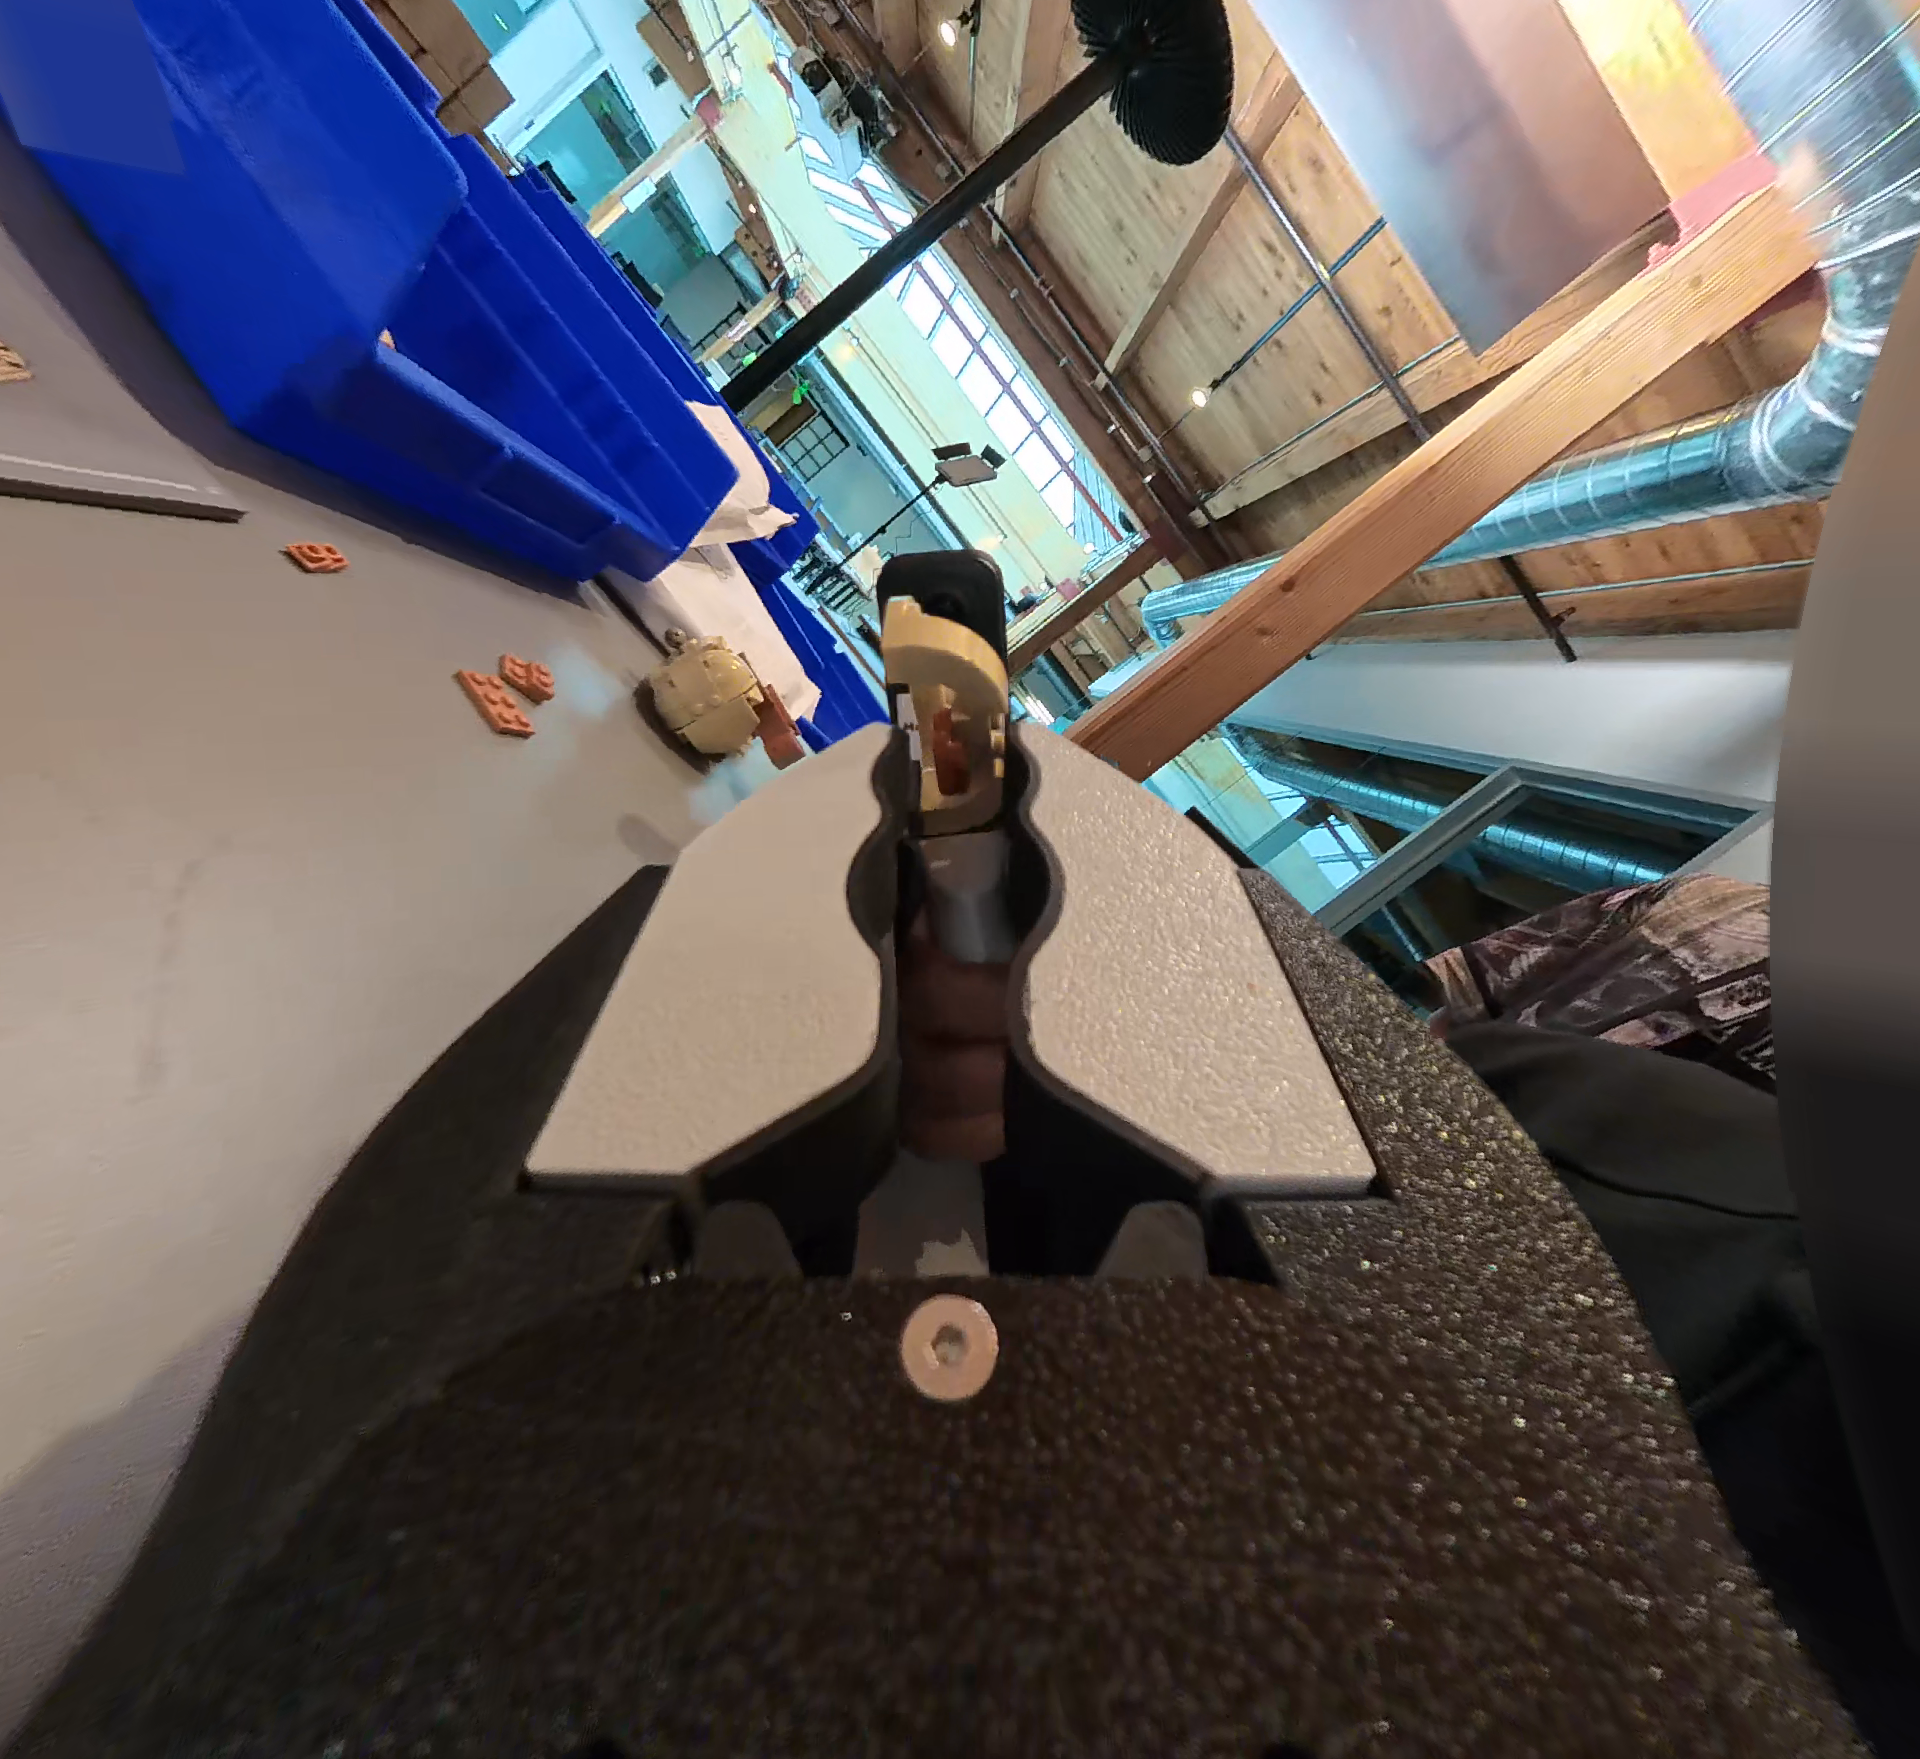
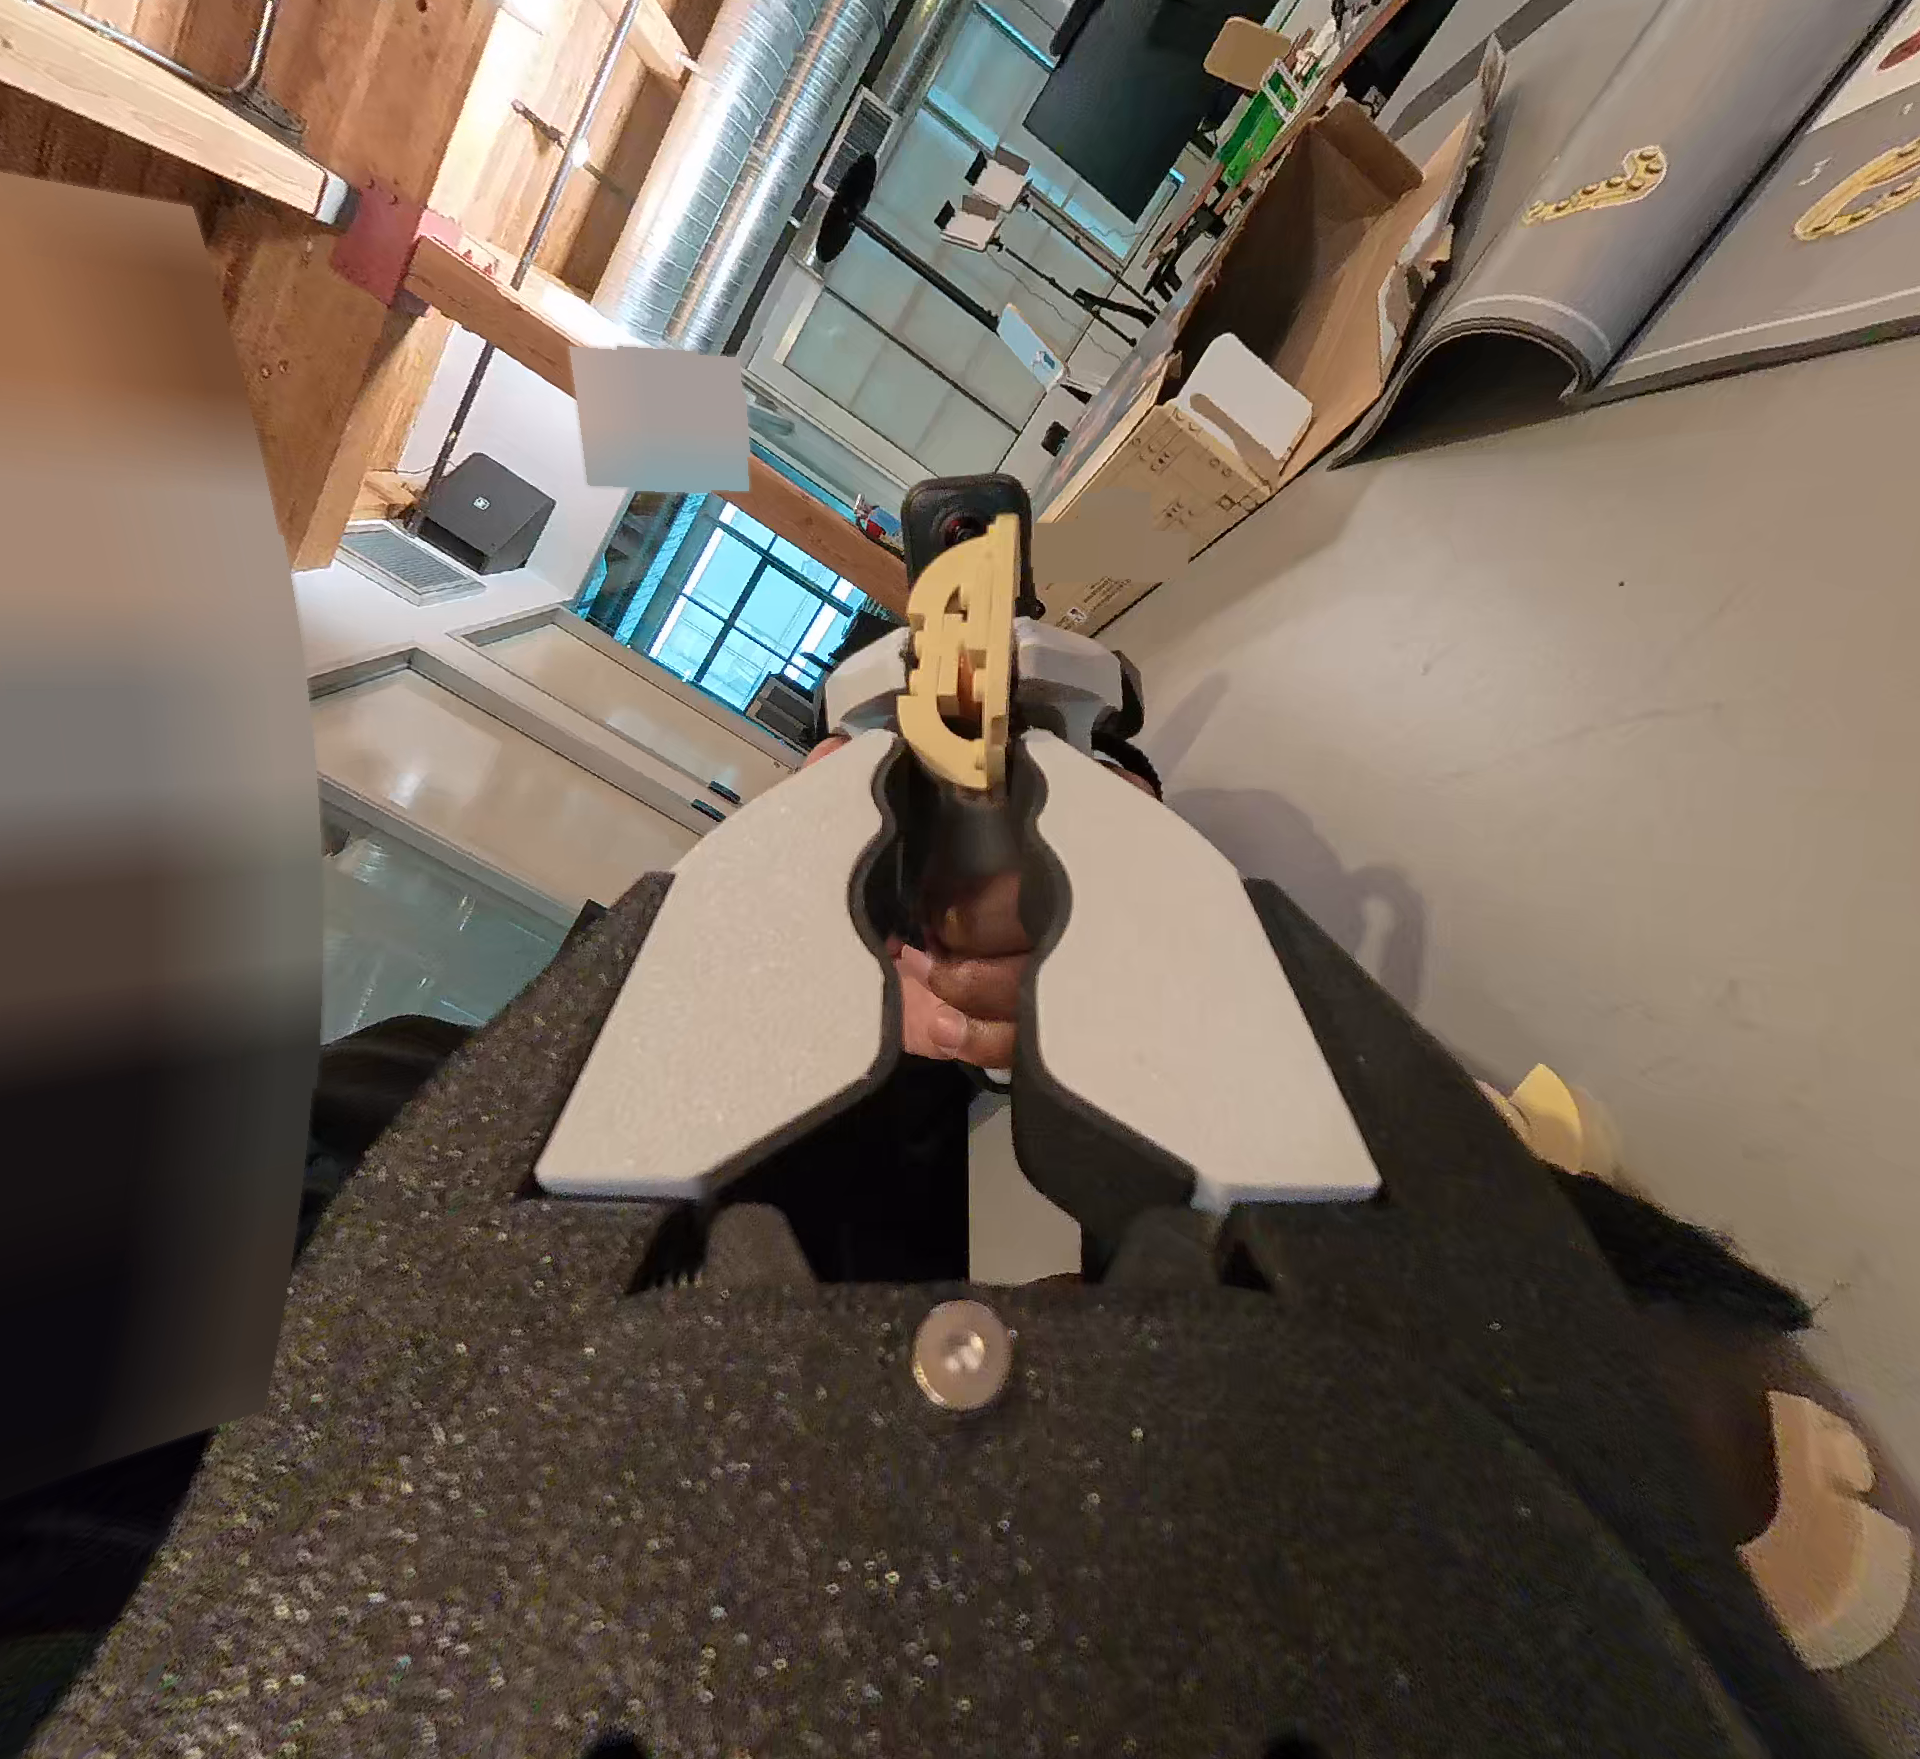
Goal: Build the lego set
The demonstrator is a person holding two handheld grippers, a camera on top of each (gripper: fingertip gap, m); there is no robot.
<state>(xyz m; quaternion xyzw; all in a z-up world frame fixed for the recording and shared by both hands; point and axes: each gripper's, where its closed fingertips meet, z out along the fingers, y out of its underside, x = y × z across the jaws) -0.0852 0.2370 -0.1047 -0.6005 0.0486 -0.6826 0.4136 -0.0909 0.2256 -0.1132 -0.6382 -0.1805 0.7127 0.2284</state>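
Observation:
My left gripper (image 1: 951,759) is shut on a tan curved lego assembly (image 1: 951,681) with a reddish-brown part inside, held up off the grey table (image 1: 260,878). My right gripper (image 2: 961,764) faces it and is shut on the tan half-round side of the same assembly (image 2: 961,670). In the right wrist view the left gripper's grey fingers (image 2: 1070,670) show just behind the piece. The two grippers meet tip to tip in the air. A small round tan lego build (image 1: 707,691) sits on the table to the left.
Small reddish-brown plates (image 1: 509,686) and one more (image 1: 315,554) lie on the table. Blue bins (image 1: 312,255) line its far edge. An open instruction booklet (image 2: 1662,286), a cardboard box (image 2: 1320,255) and a white box (image 2: 1195,462) lie on the right. Loose tan pieces (image 2: 1558,1127) lie near my right gripper. Only a small space, under 4 cm, lies between the two pairs of fingers. Left tips and right tips are each some 25 cm from the small round tan lego build (image 1: 707,691).

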